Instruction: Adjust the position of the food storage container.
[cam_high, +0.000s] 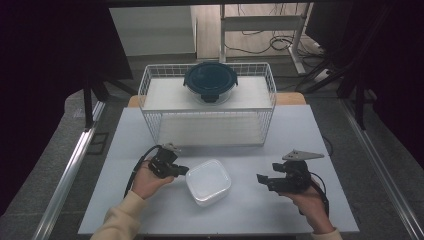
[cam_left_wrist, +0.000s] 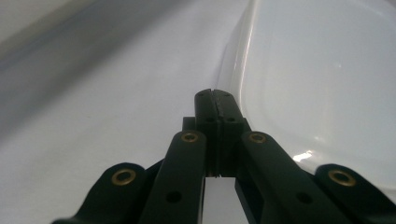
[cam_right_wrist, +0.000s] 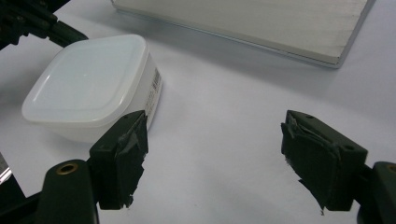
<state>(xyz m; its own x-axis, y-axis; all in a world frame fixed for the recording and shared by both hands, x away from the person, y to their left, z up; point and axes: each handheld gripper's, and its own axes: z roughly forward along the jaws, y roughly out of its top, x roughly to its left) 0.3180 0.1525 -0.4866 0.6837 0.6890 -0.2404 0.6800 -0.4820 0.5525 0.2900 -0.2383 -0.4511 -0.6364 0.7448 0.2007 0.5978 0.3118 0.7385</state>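
- The tub (cam_high: 208, 182), lid on, is located on the table (cam_high: 280, 132), in front of the wire basket (cam_high: 207, 107).
- The left gripper (cam_high: 182, 170) is closed on nothing; its tips are placed at the tub's left edge.
- The right gripper (cam_high: 263, 180) is held open, well apart from the tub.

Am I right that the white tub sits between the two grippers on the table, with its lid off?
Not quite. The white tub does sit on the table between the left gripper and the right gripper, but its lid is on, as the right gripper view shows.
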